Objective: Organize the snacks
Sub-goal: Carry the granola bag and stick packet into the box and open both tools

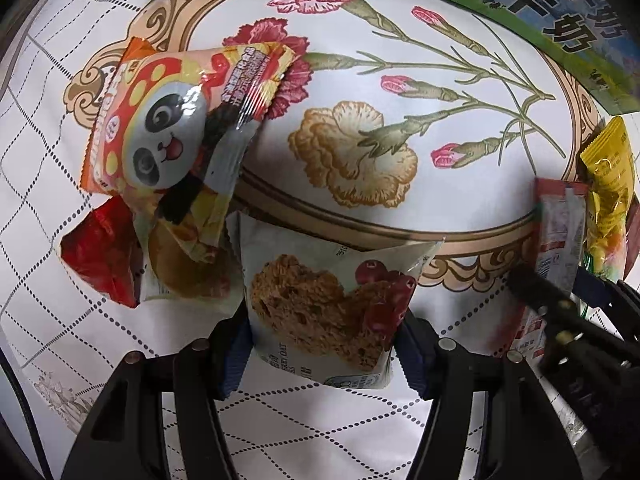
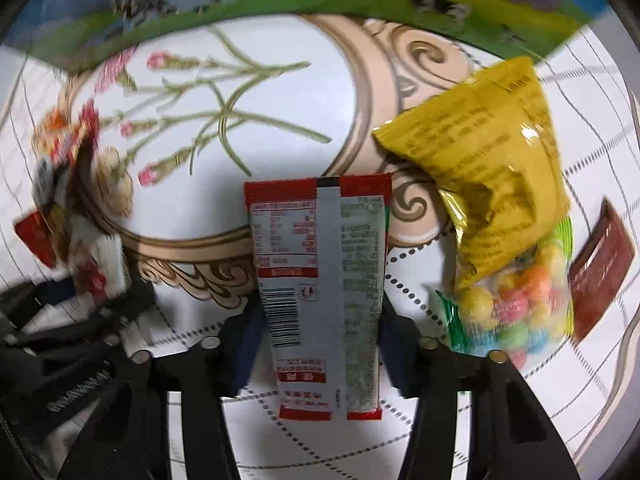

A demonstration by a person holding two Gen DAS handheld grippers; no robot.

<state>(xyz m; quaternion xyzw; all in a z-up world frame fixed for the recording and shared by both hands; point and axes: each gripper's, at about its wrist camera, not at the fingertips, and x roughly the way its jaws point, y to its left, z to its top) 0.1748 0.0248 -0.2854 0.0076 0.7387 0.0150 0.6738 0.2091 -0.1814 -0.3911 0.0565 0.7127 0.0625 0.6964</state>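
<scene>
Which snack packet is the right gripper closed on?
The red-and-grey packet, lying barcode side up between the right gripper pads. The yellow packet and the candy-ball bag lie untouched beside it.

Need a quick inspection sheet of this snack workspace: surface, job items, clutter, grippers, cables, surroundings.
Surface: floral tablecloth with a dotted lattice border, lying flat.
Job's things: oat cookie packet; red-and-grey packet; panda packet lying on top of a red packet and a cake packet; yellow packet overlapping a bag of coloured candy balls; brown packet.
Clutter: nothing seen.
Grippers: left gripper, jaws on either side of the oat cookie packet, pads against its edges; right gripper, jaws closed on the red-and-grey packet.
Cables: nothing seen.
Surroundings: milk carton box along the far edge.
</scene>
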